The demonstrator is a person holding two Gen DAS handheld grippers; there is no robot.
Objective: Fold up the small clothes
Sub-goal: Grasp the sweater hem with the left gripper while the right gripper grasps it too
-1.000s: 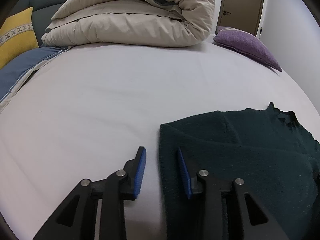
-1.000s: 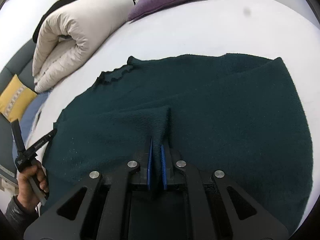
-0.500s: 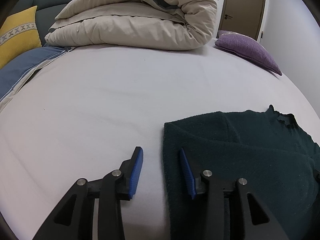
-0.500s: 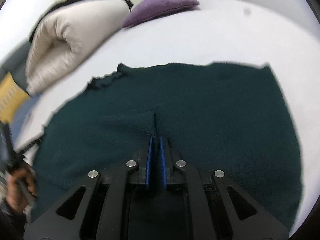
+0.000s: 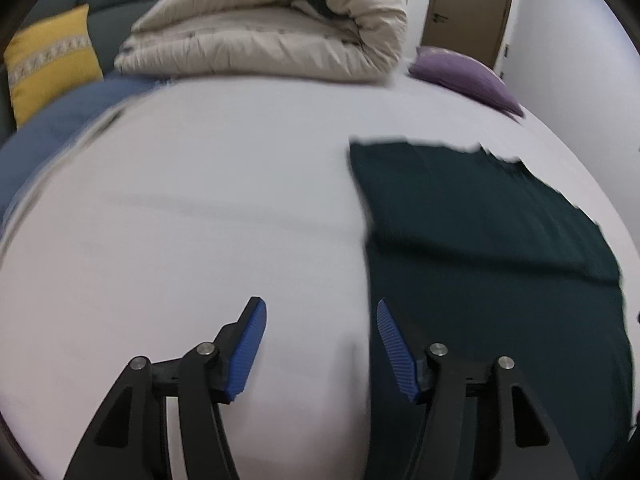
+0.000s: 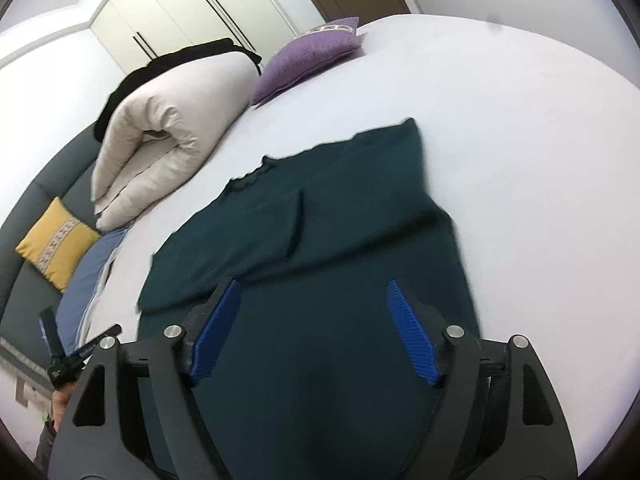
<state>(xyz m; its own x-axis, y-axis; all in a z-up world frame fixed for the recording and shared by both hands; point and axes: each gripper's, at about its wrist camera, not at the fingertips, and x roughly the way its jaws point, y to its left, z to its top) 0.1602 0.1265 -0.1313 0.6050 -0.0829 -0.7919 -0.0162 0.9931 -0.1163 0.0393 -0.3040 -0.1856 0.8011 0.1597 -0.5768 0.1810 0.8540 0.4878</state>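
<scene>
step: I regrasp for next fold | top [image 6: 320, 240]: dark green, flat on bed [image 6: 520, 140], near side of duvet [image 6: 168, 128] | left gripper [image 5: 320, 340]: opening, empty, at top's edge | right gripper [image 6: 312, 328]: opening, empty, over top | tip: I pinch matching corners, lift evenly, keep edges aligned

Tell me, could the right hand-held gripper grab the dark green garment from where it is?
Probably yes: the right hand-held gripper hangs just over the dark green garment, its jaws opening with nothing between them.
</scene>
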